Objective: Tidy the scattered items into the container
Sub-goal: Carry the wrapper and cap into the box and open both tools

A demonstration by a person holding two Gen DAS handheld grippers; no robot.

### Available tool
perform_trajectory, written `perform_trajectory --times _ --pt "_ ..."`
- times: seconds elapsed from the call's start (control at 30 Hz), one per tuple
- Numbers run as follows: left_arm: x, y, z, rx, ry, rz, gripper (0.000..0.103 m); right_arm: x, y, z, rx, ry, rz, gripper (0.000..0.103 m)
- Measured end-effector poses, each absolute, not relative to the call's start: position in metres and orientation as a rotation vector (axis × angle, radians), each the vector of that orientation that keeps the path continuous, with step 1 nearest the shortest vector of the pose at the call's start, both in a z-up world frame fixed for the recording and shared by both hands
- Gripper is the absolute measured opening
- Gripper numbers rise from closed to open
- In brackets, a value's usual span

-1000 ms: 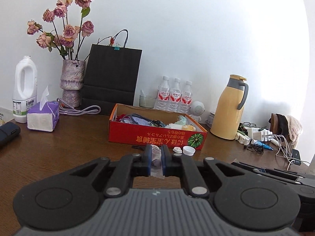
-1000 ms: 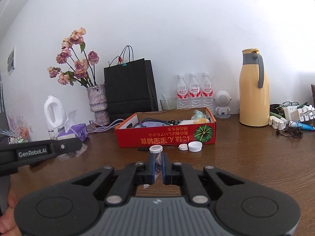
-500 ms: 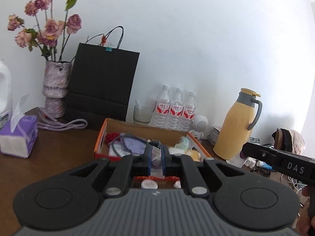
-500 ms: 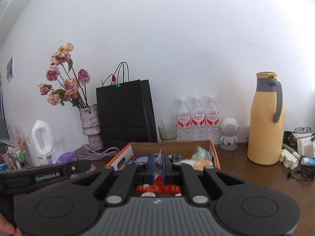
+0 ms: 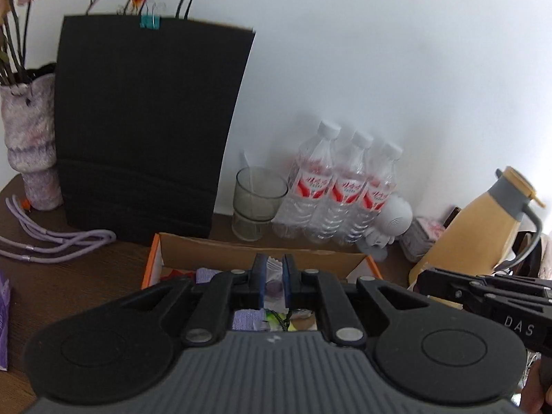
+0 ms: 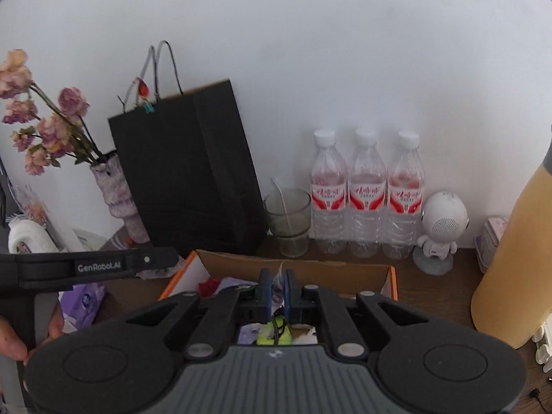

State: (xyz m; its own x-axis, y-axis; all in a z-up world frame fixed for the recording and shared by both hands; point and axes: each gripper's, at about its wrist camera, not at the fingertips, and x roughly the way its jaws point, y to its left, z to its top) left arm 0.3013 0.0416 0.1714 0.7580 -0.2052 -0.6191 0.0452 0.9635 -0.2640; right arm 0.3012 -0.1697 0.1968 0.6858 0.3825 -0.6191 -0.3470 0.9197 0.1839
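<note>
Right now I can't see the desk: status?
Both tools shut on crinkled wrapper: left tool, right tool. Over red box. Nothing blocking.

Plain white wall [image 6: 310, 51], evenly daylit; dark brown wooden tabletop [image 5: 86, 276] butted against it along the back.

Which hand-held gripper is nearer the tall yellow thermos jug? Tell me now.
Right. The right hand-held gripper is over the cardboard box, with the yellow thermos jug close beside it; the left hand-held gripper is further left, the right one between it and the jug.
</note>
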Motion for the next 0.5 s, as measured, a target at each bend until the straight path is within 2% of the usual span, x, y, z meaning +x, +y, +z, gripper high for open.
perform_trajectory --times 0.23,0.5 --pt "0.371 0.027 0.121 -0.173 0.847 -0.173 0.010 0.409 -0.162 0.128 0.084 1.003 0.370 0.006" --pt "0.423 0.026 0.046 -0.171 1.013 -0.128 0.012 0.468 -0.158 0.056 0.036 1.132 0.304 0.006"
